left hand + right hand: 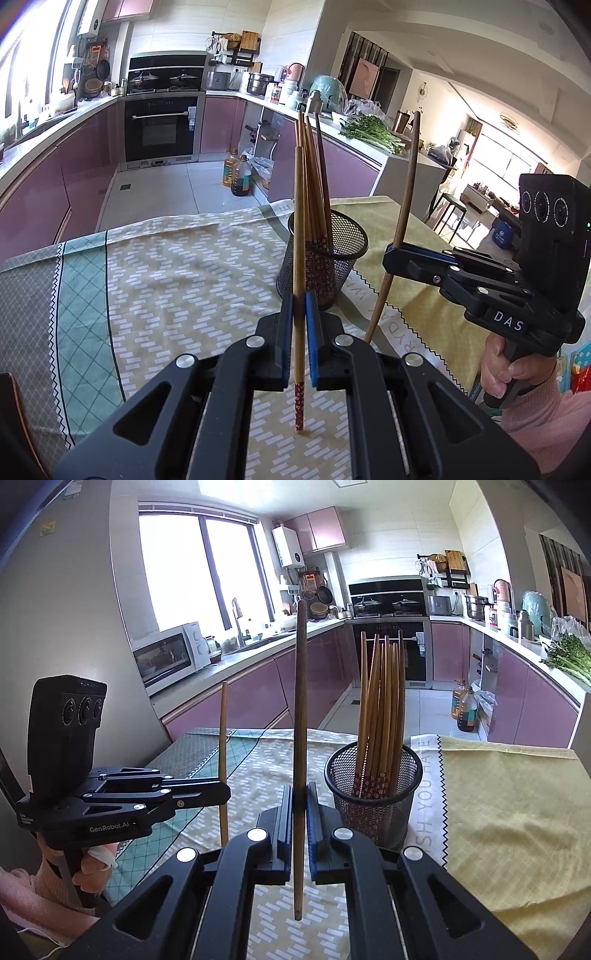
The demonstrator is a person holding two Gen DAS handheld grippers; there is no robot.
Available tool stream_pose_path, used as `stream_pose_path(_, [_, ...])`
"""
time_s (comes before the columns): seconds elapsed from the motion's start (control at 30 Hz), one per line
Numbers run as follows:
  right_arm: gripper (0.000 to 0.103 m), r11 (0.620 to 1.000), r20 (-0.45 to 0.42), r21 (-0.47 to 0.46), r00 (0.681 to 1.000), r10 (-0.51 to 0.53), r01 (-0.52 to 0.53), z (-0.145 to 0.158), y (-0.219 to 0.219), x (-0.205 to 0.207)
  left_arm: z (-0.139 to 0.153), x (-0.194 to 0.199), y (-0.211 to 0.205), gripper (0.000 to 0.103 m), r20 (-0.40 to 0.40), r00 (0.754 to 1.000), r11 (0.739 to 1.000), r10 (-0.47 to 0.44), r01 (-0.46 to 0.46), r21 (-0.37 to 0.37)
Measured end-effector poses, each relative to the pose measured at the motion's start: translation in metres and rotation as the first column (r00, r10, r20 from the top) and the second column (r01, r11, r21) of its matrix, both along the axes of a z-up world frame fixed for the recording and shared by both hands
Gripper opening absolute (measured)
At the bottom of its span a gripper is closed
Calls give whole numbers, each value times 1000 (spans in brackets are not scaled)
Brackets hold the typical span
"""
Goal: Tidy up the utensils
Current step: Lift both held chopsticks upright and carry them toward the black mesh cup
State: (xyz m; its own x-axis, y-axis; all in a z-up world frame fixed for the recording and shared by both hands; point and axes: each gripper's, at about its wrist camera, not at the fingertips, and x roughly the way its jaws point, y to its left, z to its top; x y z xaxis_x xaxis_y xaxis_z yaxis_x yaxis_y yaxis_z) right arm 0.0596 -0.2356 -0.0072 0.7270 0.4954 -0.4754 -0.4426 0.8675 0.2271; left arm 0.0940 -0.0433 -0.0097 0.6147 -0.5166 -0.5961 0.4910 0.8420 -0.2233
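I am clamping my left gripper (299,314) on a light bamboo chopstick (299,258), holding it upright with its red patterned end pointing down and hanging just above the patterned tablecloth (177,280) below my fingers. My right gripper (300,805) is gripping a darker brown chopstick (300,720) in the same upright way, its lower tip hovering over the cloth without touching, as far as I can tell. Just ahead of my left gripper and slightly to its right, the black mesh holder (325,254) is standing on the cloth, already carrying a bundle of chopsticks (314,177) that is leaning and fanning out above its rim. From my right gripper the same holder is sitting just ahead and to the right, close beside my fingers. The two grippers are sitting side by side, apart from each other, with the holder ahead between them. Bare cloth is lying open to the left of my left gripper and to the right of the holder, where a yellow cloth (517,812) is running to the table's far edge, beyond which the kitchen floor (155,192) is dropping away.
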Motion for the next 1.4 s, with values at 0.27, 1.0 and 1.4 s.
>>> stream_pose_path(0.27, [6,1000,7,0,1000,-3,3,0,-2,-1,3,1,-1,8,5,1000,1000,1,-1,-3])
stream_pose_path(1.0, [6,1000,38,7,999,-23,22,8,-6,1,14,4,-10,8,35,999,1000,-4,4,0])
stream_pose_path(1.4, [6,1000,46,8,999,-26,25,10,-9,4,18,4,-15,8,48,999,1000,-10,10,3])
